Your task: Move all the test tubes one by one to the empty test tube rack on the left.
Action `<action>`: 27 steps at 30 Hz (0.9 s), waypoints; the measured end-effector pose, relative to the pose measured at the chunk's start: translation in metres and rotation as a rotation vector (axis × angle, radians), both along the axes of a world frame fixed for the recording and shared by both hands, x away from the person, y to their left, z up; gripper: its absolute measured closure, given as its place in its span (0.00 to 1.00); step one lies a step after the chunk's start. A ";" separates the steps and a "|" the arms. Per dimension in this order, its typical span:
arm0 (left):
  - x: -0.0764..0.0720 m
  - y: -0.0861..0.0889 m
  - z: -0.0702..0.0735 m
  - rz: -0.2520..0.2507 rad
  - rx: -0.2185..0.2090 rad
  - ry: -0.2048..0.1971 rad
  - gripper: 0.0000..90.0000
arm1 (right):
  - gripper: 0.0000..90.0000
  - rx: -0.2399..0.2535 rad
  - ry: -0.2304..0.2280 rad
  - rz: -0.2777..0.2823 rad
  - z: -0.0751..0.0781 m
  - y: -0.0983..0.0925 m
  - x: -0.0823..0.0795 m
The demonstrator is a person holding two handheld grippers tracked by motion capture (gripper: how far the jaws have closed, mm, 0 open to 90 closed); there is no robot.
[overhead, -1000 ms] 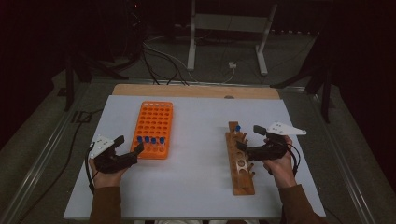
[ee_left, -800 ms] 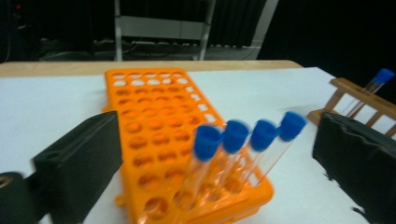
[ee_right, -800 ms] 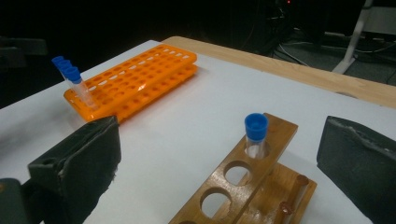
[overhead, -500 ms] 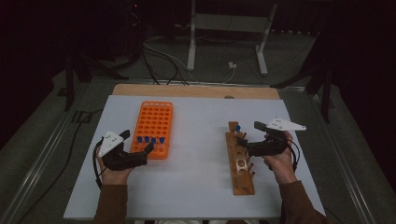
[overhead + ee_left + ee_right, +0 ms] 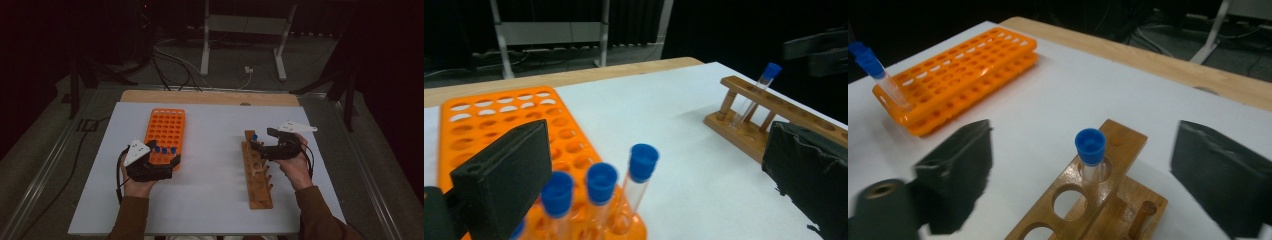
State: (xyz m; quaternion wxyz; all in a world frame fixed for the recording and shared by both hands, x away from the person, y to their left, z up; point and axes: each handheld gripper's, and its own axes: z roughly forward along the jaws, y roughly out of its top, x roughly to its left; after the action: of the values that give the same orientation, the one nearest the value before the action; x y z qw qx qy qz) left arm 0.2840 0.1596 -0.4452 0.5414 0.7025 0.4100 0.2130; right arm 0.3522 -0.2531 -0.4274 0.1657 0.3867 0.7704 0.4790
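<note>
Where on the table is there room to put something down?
The biggest bare patch is the white table between the orange rack and the wooden rack. The near edge, between the two sleeves, is bare too. It is crowded at the orange rack's near end, by the three blue-capped tubes and the left gripper.

**Counts: racks, tubes, tongs**

Racks: two. One orange plastic rack [image 5: 166,134], one wooden rack [image 5: 257,171].

Blue-capped tubes: four in total. Three stand in the orange rack's near end, seen in the left gripper view as first [image 5: 556,207], second [image 5: 600,197] and third [image 5: 636,186]. One tube [image 5: 1090,152] stands in the wooden rack's end hole.

Tongs: two sets, left tongs [image 5: 155,167] and right tongs [image 5: 261,141], one in each hand.

Counter [image 5: 210,150]: one, with a white top.
</note>
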 end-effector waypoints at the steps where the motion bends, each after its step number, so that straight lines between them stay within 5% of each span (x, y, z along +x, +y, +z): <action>1: 0.000 -0.001 0.000 -0.005 0.002 0.002 0.01 | 0.19 -0.003 0.003 0.000 -0.001 0.000 0.002; 13: 0.000 -0.008 -0.001 -0.022 0.004 0.001 0.01 | 0.81 -0.114 0.018 0.028 -0.020 0.009 0.015; 27: 0.000 -0.012 -0.001 -0.033 0.002 0.003 0.01 | 0.85 -0.126 0.022 0.014 -0.027 0.014 0.024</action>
State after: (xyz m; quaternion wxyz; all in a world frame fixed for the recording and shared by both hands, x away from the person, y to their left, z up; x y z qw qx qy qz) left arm 0.2838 0.1479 -0.4464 0.5437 0.7099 0.3990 0.2033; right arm 0.3764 -0.2386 -0.4543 0.1780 0.3753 0.8034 0.4267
